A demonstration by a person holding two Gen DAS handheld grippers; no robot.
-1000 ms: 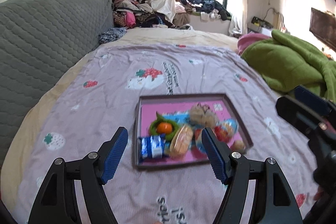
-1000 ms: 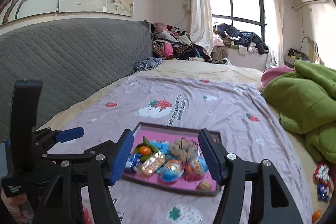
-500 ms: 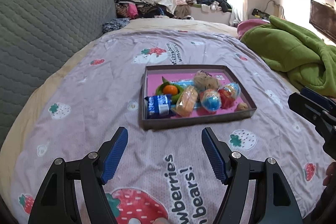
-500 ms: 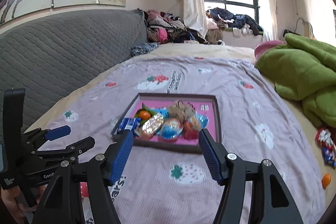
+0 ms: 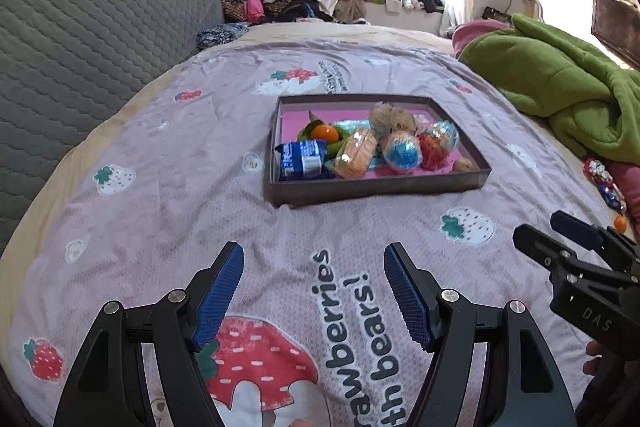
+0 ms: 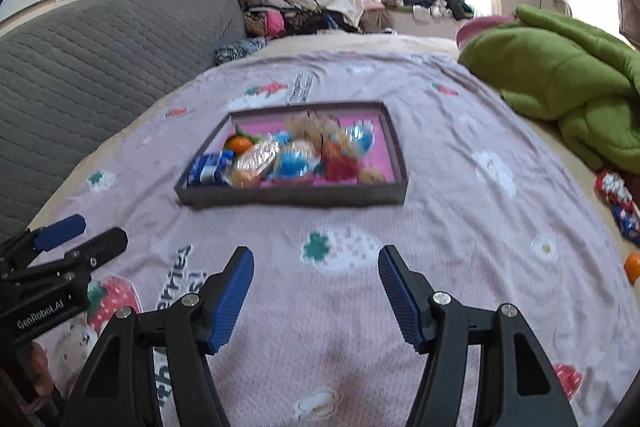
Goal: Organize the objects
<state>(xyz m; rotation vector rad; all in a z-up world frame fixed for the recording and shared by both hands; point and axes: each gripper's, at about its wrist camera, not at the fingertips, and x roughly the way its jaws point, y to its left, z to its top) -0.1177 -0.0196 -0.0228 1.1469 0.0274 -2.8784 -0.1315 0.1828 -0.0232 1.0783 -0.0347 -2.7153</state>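
Bed (image 5: 168,187): spread with a lilac strawberry-print sheet; a green blanket (image 5: 560,83) is heaped on its right side.
Tray (image 5: 376,187): shallow, dark-rimmed, pink inside, lying mid-bed ahead of both tools.
Snacks: a blue packet (image 5: 300,159), an orange (image 5: 325,133) and foil-wrapped eggs (image 5: 402,151) crowd the tray.
Left hand-held gripper (image 5: 314,291): jaws spread wide, holding nothing, near the tray.
Right hand-held gripper (image 6: 316,289): likewise gaping and empty.
Strays: wrapped sweets (image 6: 614,193) lie by the blanket.

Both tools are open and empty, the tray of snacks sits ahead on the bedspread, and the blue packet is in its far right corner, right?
Not quite. In the left wrist view the blue packet lies in the tray's near left corner. The rest holds: left tool and right tool are open and empty.
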